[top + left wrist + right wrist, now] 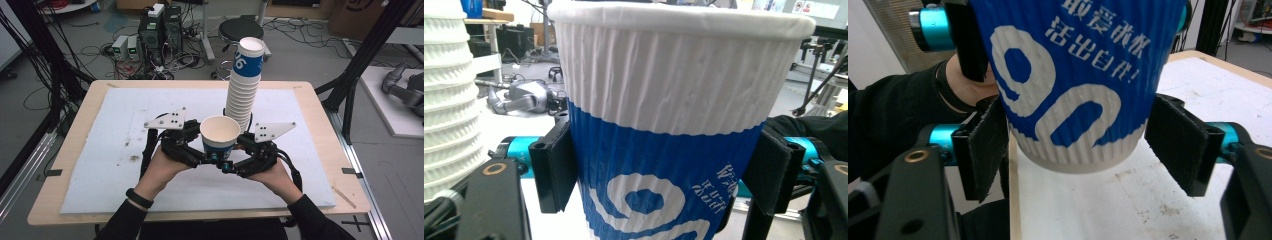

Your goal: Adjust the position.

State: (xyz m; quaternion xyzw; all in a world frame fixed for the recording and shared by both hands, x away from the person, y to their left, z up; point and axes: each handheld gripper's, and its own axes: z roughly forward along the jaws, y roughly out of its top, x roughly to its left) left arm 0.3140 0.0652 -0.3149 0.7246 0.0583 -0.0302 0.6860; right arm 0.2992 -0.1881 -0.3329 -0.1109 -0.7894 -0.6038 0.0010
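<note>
Tabletop (310, 100): a wooden board under a white foam sheet (125, 120) that carries scattered stains.

Cup stack (245, 82): a tall column of nested ribbed paper cups, white above and blue-banded at the top, standing at about 1 o'clock from the held cup and just behind it, leaning slightly.

Single cup (220, 136): a ribbed paper cup, white upper wall, blue printed lower wall, mouth upward and empty, held clear above the sheet near the middle of the tabletop, between the two hands.

Left claw (197, 150): at 9 o'clock of the cup, clenched on the cup; in the left gripper view its black pads press the blue band on both sides (664, 190).

Right claw (247, 152): at 3 o'clock of the cup. In the right gripper view its pads stand at either side of the cup's lower wall (1073, 125); the left pad seems to touch, the right stands just off, so it is judged closed to the cup but gripping little if at all.

Handling, as a judgement: the cup is very light, its thin wall dents under a hard squeeze, and the ribbing gives good friction. The stiffest holds are low by the base ring or just under the rolled rim; the tall stack would topple from a small nudge.
</note>
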